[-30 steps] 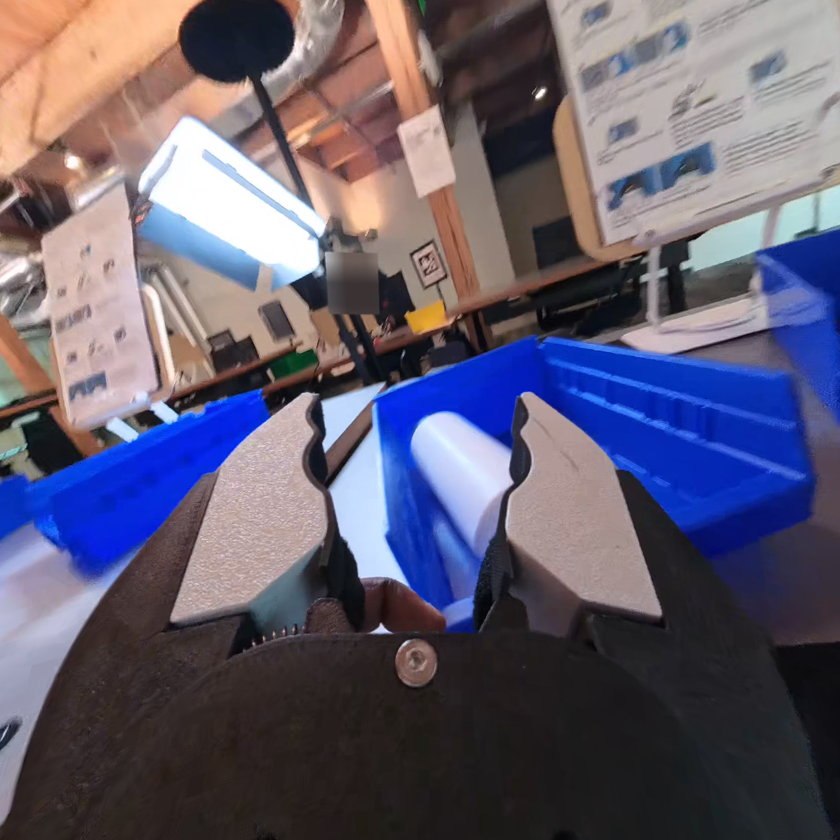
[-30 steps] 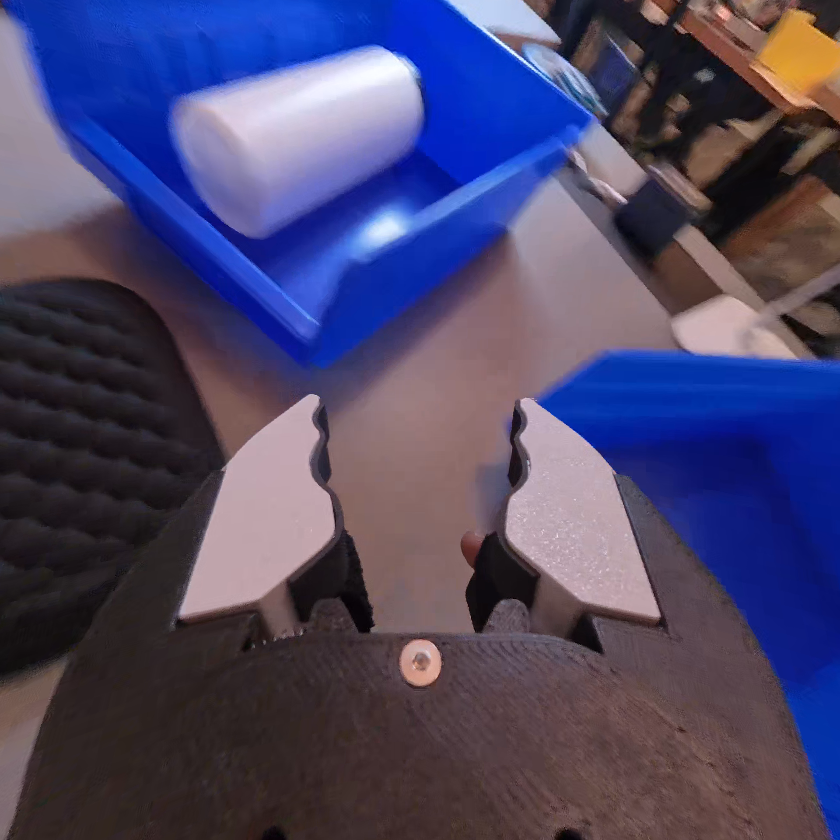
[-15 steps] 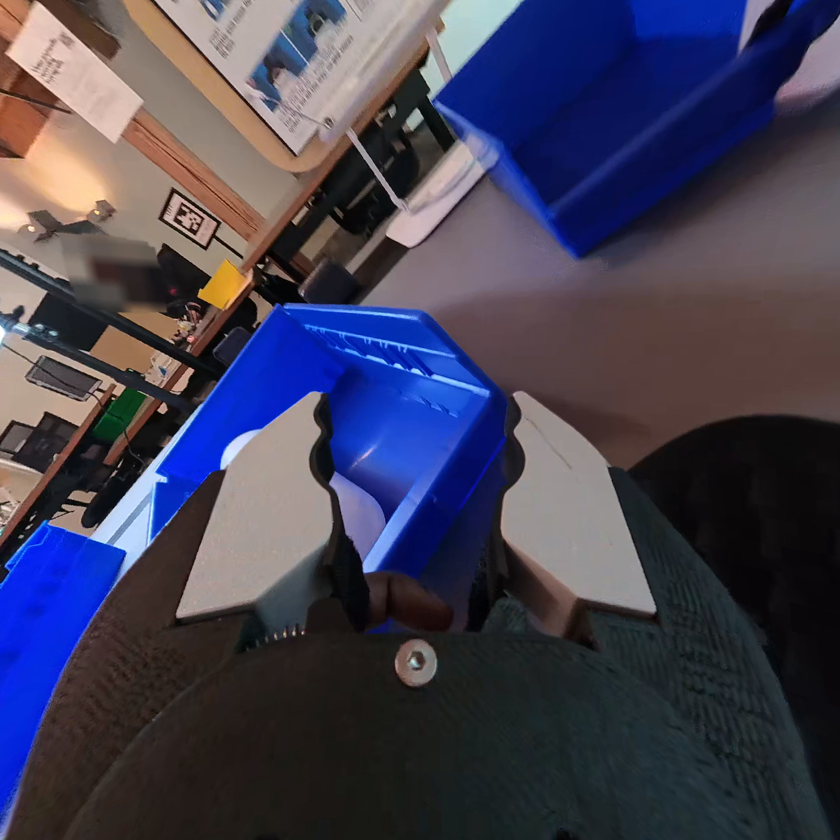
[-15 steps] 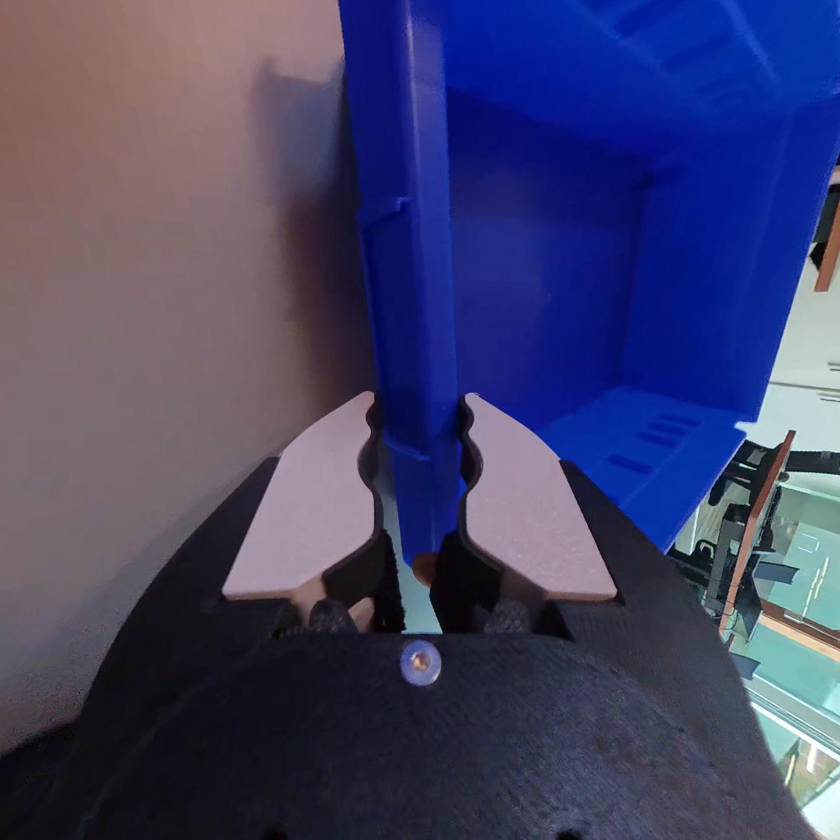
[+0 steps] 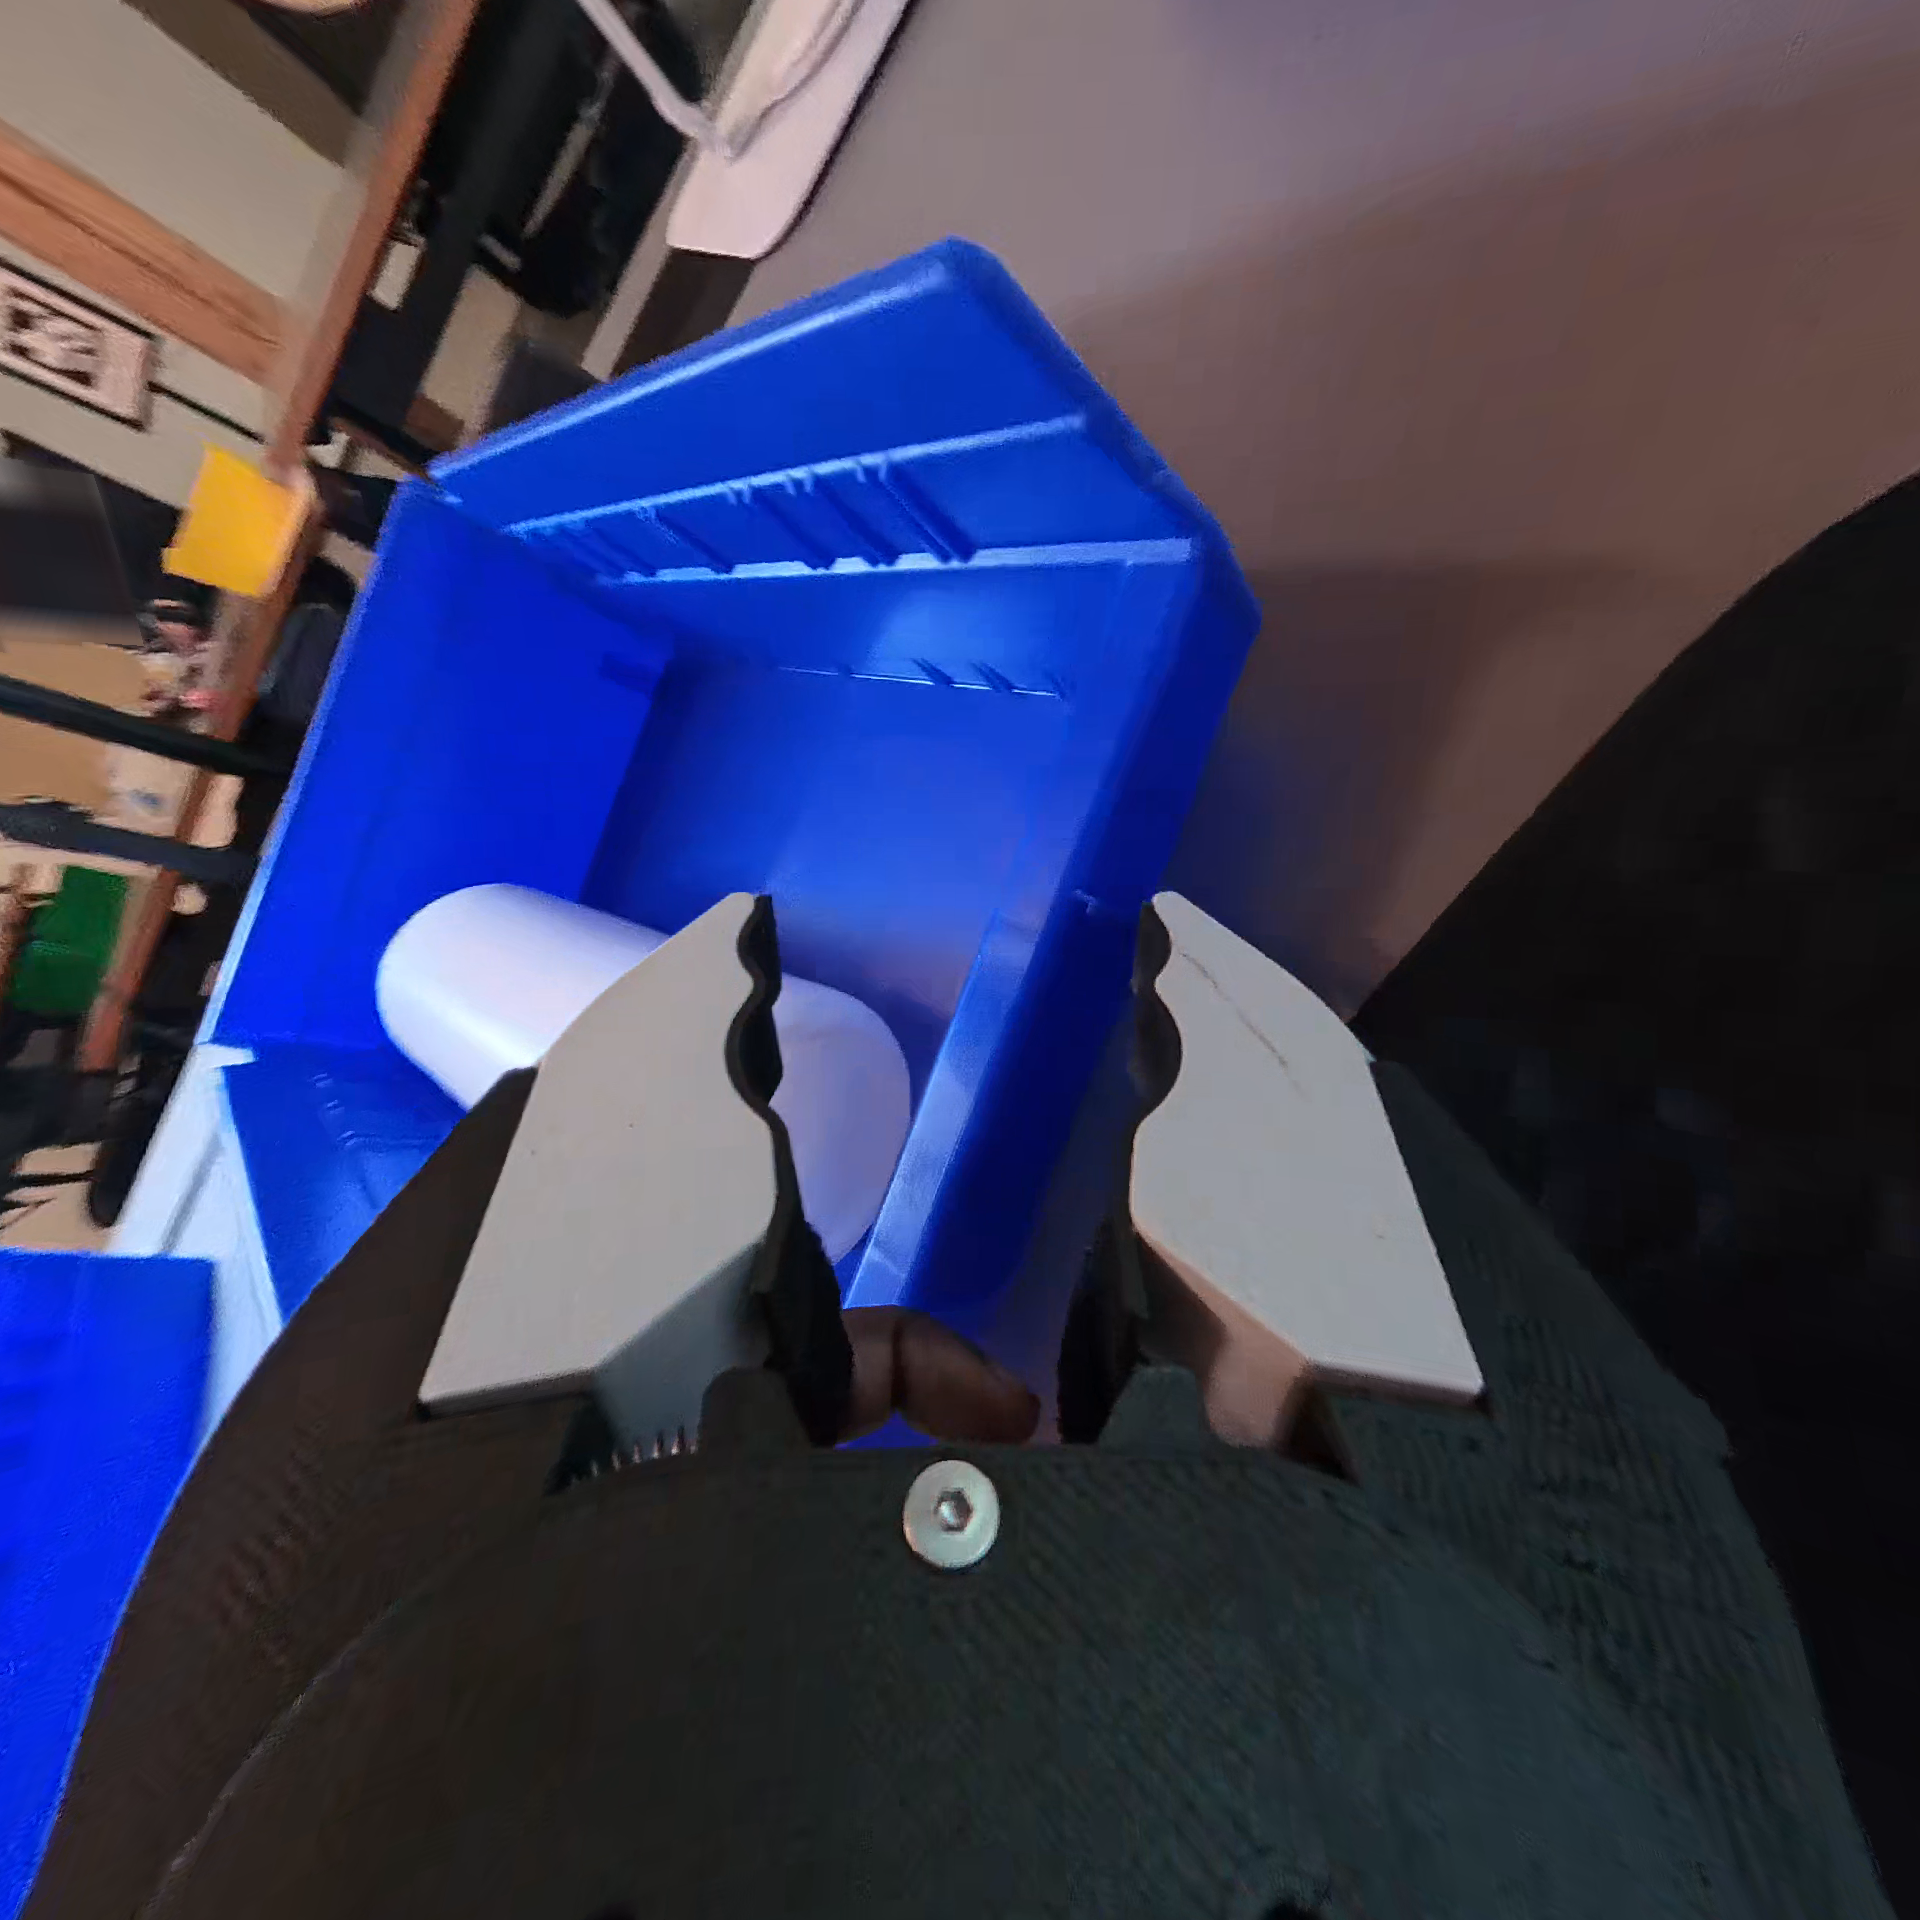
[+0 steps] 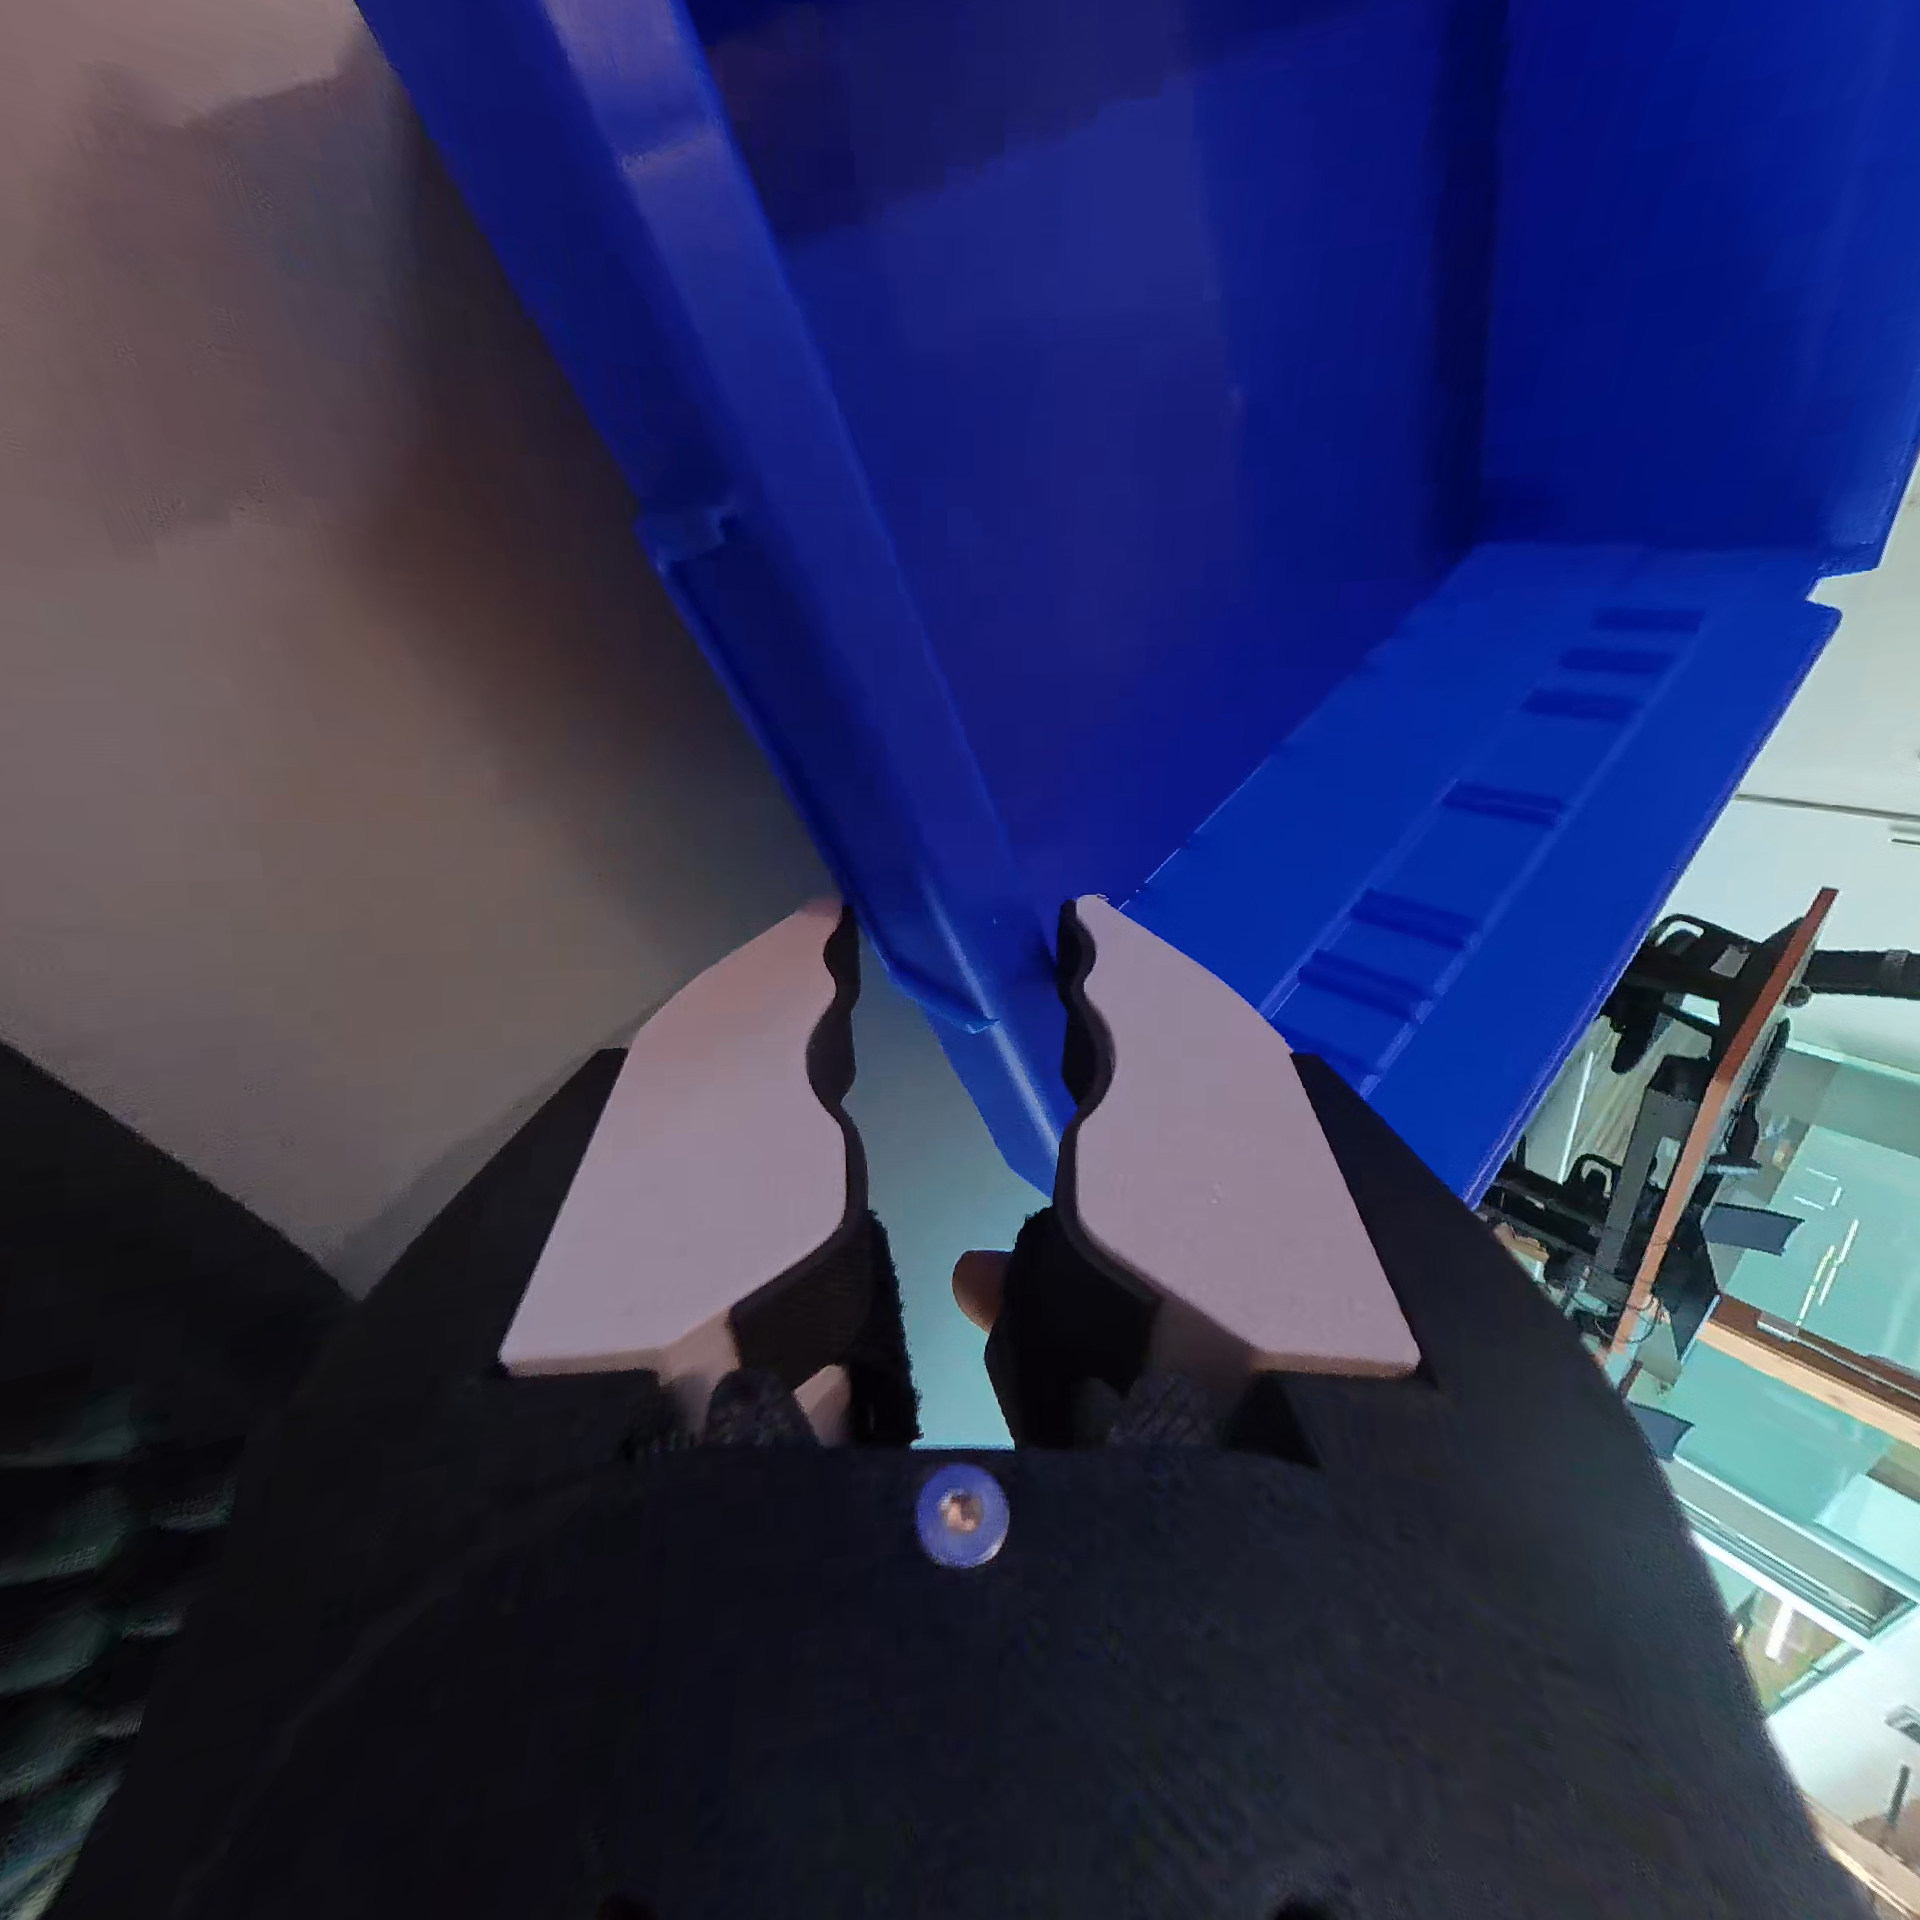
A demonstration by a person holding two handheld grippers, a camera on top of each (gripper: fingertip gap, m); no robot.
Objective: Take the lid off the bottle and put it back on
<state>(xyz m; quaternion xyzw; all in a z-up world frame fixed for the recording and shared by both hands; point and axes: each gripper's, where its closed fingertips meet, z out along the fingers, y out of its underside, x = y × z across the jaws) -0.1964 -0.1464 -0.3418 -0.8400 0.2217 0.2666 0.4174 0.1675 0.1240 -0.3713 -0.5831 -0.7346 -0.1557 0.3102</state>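
Observation:
A white bottle (image 5: 582,997) lies on its side in a blue bin (image 5: 790,384) in the left wrist view. Its near end is hidden behind my left finger, and I see no lid. My left gripper (image 5: 951,935) is open, with its fingers on either side of the bin's near right wall, apart from it. In the right wrist view my right gripper (image 6: 956,935) is nearly closed, and its tips pinch the end of the side wall of a second, empty blue bin (image 6: 1143,520).
Both bins stand on a grey table (image 5: 1507,364). A black ribbed mat (image 5: 1683,987) lies beside the bottle's bin and also shows in the right wrist view (image 6: 94,1507). Another blue bin (image 5: 83,1507) sits at the lower left. A white stand base (image 5: 769,135) is at the table's far edge.
My left gripper has tipped down and moved in over the bottle's bin. My right gripper went from open over the table to closed on the empty bin's wall, which now sits only at its tips.

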